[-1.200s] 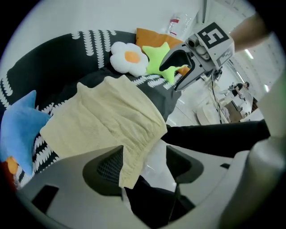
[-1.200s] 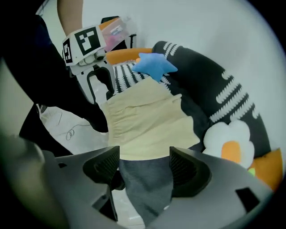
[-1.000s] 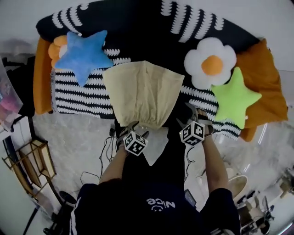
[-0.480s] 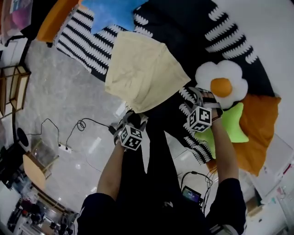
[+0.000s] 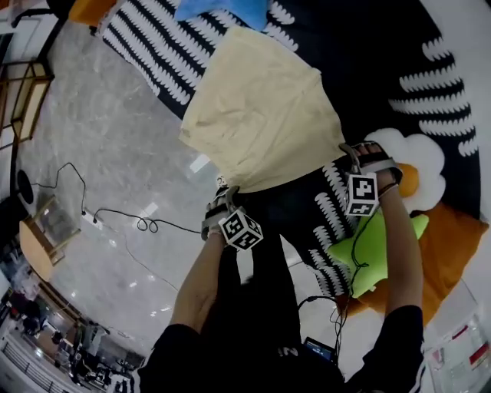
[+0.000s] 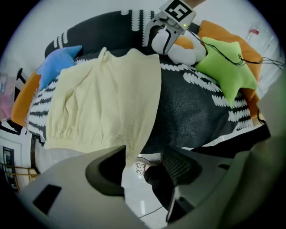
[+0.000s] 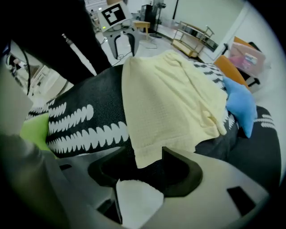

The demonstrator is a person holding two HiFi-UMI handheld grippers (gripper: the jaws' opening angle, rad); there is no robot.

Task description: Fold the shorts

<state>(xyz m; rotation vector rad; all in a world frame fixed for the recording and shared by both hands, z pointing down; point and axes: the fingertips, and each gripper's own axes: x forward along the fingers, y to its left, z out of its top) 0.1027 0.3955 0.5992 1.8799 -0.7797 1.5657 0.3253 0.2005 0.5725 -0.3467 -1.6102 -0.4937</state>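
The pale yellow shorts point(image 5: 261, 115) lie flat on a black sofa cover with white stripes point(image 5: 383, 69). My left gripper point(image 5: 224, 193) hangs at their near left corner, at the sofa's edge, and my right gripper point(image 5: 367, 153) at the near right corner. In the left gripper view a corner of the shorts point(image 6: 134, 150) hangs between the jaws of the left gripper point(image 6: 142, 166), beside one finger point(image 6: 107, 170) and clear of the other. In the right gripper view a corner of the shorts point(image 7: 145, 154) lies between the jaws of the right gripper point(image 7: 142, 166). Both pairs of jaws have just been closing and still stand open.
A blue star cushion point(image 5: 226, 8) lies beyond the shorts. A white flower cushion point(image 5: 414, 153), a green star cushion point(image 5: 380, 246) and an orange cushion point(image 5: 449, 253) lie to the right. Cables point(image 5: 130, 222) trail over the marble floor on the left, near a wooden rack point(image 5: 23, 100).
Both grippers have dropped from in front of the sofa onto the shorts' near edge, each now over a corner. The right gripper has rolled round. The head view has swung and tilted.
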